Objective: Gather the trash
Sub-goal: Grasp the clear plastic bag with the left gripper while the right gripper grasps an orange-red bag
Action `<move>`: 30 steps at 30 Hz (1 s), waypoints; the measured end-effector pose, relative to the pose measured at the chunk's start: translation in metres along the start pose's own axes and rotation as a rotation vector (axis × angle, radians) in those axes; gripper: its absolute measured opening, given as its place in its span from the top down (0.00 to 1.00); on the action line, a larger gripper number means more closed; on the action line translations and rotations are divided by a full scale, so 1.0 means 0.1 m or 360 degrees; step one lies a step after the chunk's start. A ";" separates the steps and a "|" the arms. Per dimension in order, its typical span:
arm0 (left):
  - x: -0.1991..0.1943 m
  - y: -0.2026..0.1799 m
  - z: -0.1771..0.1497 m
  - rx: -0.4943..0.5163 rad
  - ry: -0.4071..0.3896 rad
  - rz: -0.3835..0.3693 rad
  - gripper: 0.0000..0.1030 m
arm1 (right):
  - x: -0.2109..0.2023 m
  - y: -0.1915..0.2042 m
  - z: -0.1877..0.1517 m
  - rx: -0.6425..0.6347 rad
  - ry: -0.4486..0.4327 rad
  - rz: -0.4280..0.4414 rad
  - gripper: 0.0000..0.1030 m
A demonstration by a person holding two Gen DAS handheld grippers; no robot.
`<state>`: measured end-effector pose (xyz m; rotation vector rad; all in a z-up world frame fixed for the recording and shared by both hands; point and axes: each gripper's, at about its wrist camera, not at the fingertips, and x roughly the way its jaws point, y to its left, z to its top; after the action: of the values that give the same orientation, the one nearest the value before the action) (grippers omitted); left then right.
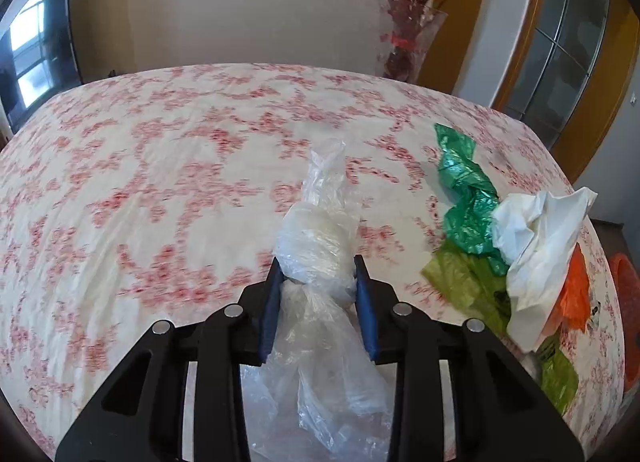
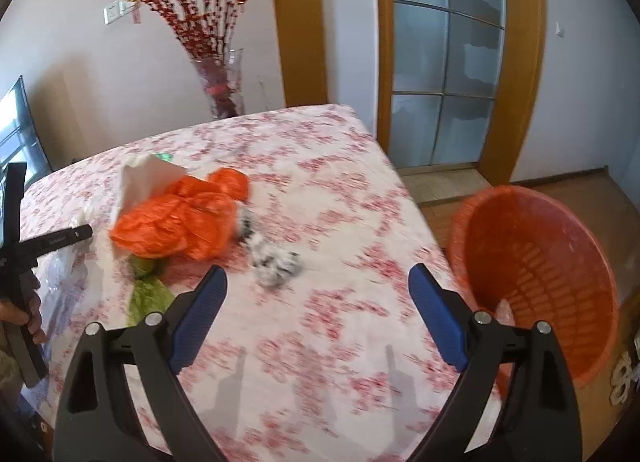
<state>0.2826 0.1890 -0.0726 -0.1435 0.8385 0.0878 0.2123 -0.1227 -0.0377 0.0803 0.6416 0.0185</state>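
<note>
Left wrist view: worktop under a red-floral cloth; left gripper has its blue jaws pinched narrow on a clear plastic bag, gripping just below its knotted bulge; the bag's tail trails near, under the jaws; far end points away. Right of it a trash pile: dark green bag, lime bag, white crumpled bag, orange bag, all near the worktop's right edge; glass vase with red twigs stands behind the far edge; left half of the cloth is open.

Right wrist view: right gripper jaws wide, nothing between them, above bare cloth; black-and-white crumpled wad just beyond the jaws, slightly left; orange bag and white bag farther left; lime bag beside the left jaw; orange slatted basket on the floor, off the worktop's right edge, beside the right jaw; a hand with the other gripper at the far left; glazed door beyond.
</note>
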 end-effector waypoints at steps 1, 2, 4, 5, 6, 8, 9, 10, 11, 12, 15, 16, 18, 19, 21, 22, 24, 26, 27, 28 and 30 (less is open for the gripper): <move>-0.03 0.04 0.00 -0.0007 -0.0010 0.0001 0.67 | 0.02 0.05 0.03 0.0001 0.0000 0.0020 0.13; -0.07 0.08 -0.01 -0.0013 -0.0023 0.0003 0.67 | 0.04 0.10 0.06 0.0001 0.0001 0.0040 0.13; -0.17 0.19 -0.03 -0.0032 -0.0048 0.0006 0.68 | 0.13 0.24 0.16 0.0001 0.0004 0.0085 0.19; -0.20 0.22 -0.03 -0.0041 -0.0056 0.0004 0.67 | 0.17 0.30 0.19 -0.0002 0.0014 0.0104 0.21; -0.25 0.26 -0.04 -0.0048 -0.0065 0.0003 0.67 | 0.23 0.38 0.25 -0.0004 0.0031 0.0129 0.26; -0.32 0.32 -0.06 -0.0049 -0.0083 0.0006 0.68 | 0.33 0.50 0.33 -0.0001 0.0052 0.0163 0.31; -0.36 0.35 -0.07 -0.0045 -0.0093 0.0007 0.68 | 0.41 0.59 0.38 0.0004 0.0072 0.0183 0.33; -0.38 0.36 -0.07 -0.0043 -0.0098 0.0007 0.67 | 0.45 0.64 0.40 0.0007 0.0085 0.0194 0.34; -0.39 0.37 -0.07 -0.0041 -0.0102 0.0007 0.68 | 0.50 0.70 0.42 0.0008 0.0103 0.0210 0.36; -0.41 0.38 -0.08 -0.0039 -0.0107 0.0006 0.68 | 0.56 0.77 0.44 0.0003 0.0125 0.0228 0.37; -0.45 0.40 -0.09 -0.0036 -0.0114 -0.0008 0.68 | 0.72 0.95 0.45 -0.0050 0.0182 0.0224 0.37; -0.45 0.40 -0.09 -0.0033 -0.0114 -0.0012 0.68 | 0.78 1.00 0.43 -0.0070 0.0213 0.0220 0.38; -0.46 0.41 -0.10 -0.0029 -0.0114 -0.0022 0.68 | 0.84 1.06 0.38 -0.0099 0.0258 0.0221 0.44; -0.46 0.42 -0.10 -0.0029 -0.0112 -0.0028 0.68 | 0.88 1.09 0.34 -0.0124 0.0293 0.0209 0.47; -0.46 0.42 -0.11 -0.0029 -0.0108 -0.0035 0.68 | 0.91 1.09 0.28 -0.0142 0.0330 0.0206 0.62; -0.46 0.43 -0.12 -0.0031 -0.0104 -0.0040 0.67 | 0.91 1.08 0.26 -0.0143 0.0335 0.0209 0.65; -0.46 0.43 -0.13 -0.0033 -0.0101 -0.0045 0.67 | 0.86 1.07 0.25 -0.0149 0.0319 0.0216 0.80; -0.46 0.42 -0.14 -0.0031 -0.0098 -0.0051 0.68 | 0.80 1.05 0.26 -0.0153 0.0296 0.0213 0.84; -0.46 0.41 -0.15 -0.0028 -0.0097 -0.0054 0.67 | 0.74 1.03 0.27 -0.0153 0.0274 0.0214 0.86; -0.47 0.40 -0.15 -0.0026 -0.0097 -0.0056 0.67 | 0.70 1.02 0.29 -0.0153 0.0255 0.0214 0.86; -0.49 0.39 -0.16 -0.0023 -0.0100 -0.0063 0.67 | 0.60 0.99 0.31 -0.0150 0.0219 0.0214 0.87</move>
<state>0.2334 0.2235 -0.0503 -0.1703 0.7722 0.0607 0.2795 -0.0234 -0.0406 0.0313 0.7713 0.1855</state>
